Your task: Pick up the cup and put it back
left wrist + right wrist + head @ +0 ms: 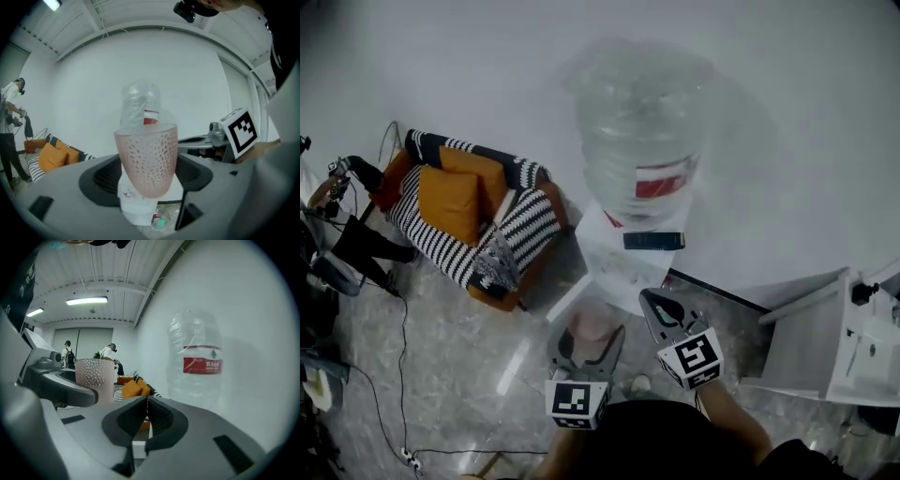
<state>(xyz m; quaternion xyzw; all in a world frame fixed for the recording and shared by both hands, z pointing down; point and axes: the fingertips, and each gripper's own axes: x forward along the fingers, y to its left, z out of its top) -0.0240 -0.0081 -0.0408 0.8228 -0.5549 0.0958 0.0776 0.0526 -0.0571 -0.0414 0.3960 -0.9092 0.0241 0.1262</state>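
My left gripper (147,180) clamps the pink dimpled cup (146,157), held up before the water bottle (139,104); my right gripper (146,414) is pinched together, empty. Head view renders the cup a pale blur, dimples lost.

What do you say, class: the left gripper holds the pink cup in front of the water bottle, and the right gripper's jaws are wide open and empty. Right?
Not quite. The right gripper view shows the right gripper with jaws shut together, not wide open, though empty. The left gripper does hold the pink cup before the water bottle.
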